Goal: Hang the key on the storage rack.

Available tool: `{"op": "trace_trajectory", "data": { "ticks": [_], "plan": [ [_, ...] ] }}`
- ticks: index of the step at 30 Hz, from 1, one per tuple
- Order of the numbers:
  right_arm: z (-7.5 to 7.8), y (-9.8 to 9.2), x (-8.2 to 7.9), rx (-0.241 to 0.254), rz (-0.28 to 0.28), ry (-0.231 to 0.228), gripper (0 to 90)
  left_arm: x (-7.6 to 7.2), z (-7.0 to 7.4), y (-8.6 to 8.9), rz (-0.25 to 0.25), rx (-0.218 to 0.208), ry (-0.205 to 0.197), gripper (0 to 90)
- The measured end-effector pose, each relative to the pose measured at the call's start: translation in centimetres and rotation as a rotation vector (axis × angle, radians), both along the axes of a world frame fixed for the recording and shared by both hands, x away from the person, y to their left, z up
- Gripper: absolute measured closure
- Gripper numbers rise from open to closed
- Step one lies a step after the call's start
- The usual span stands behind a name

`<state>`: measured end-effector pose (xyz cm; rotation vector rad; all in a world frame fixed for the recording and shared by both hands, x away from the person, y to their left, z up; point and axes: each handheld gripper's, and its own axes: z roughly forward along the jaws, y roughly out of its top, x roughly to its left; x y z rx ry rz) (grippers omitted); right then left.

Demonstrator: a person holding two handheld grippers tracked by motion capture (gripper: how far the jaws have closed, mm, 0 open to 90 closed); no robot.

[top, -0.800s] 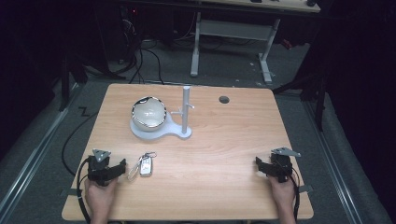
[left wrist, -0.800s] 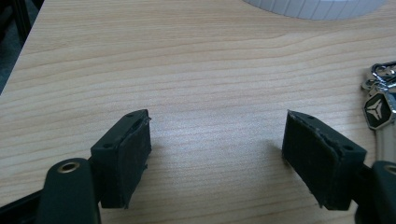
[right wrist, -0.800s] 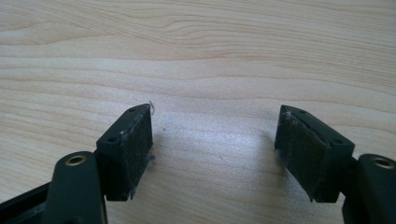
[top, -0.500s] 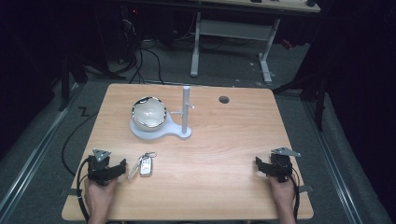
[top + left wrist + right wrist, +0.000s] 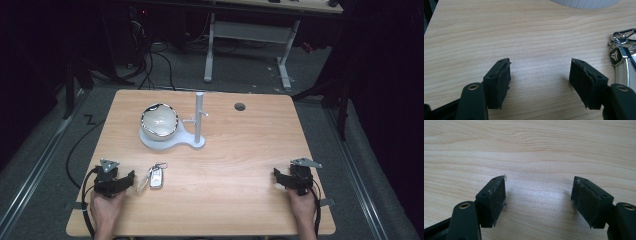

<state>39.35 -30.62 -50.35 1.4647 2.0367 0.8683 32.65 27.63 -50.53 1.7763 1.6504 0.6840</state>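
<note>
Chrome key fob (image 5: 156, 177), badged with a three-pointed emblem and no legible writing, is seen lower left of the wooden table (image 5: 225, 165), just beside the left gripper (image 5: 131, 176), jaws parted. At lower right, the right gripper (image 5: 276, 175) is likewise held agape, empty.

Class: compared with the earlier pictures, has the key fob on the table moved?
No. The key fob lies at the same spot, below the white stand and just right of the left gripper.

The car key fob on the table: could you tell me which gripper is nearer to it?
Left. The left gripper sits just beside the key fob, not touching it; the right gripper rests far across the table.
</note>
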Motion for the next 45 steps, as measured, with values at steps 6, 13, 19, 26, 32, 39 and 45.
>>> {"op": "trace_trajectory", "data": {
  "ticks": [6,13,19,26,32,39,45],
  "plan": [
    [0.0,0.0,0.0,0.0,-0.001,0.0,27.9,-0.3,0.3,0.1,-0.007,-0.03,-0.01,34.4],
    [0.0,0.0,0.0,-0.001,0.001,-0.001,27.9,-0.6,0.6,-0.1,-0.059,-0.061,-0.031,34.4],
    [0.0,0.0,0.0,-0.001,0.001,-0.001,27.9,-1.0,1.0,-0.4,-0.072,-0.085,-0.047,33.9],
    [0.0,0.0,0.0,-0.001,0.001,-0.001,27.9,-1.5,1.8,-1.1,-0.113,-0.151,-0.072,29.8],
    [0.0,0.0,0.0,-0.001,0.001,-0.001,27.9,-1.5,2.1,-2.3,-0.148,-0.182,-0.06,24.7],
    [0.0,0.0,0.0,0.0,0.0,0.0,27.9,-1.1,1.7,-4.0,-0.167,-0.153,-0.014,21.8],
    [0.0,0.0,0.0,-0.001,0.001,-0.001,27.9,-0.8,1.4,-5.4,-0.174,-0.129,0.003,21.5]
  ]
}}
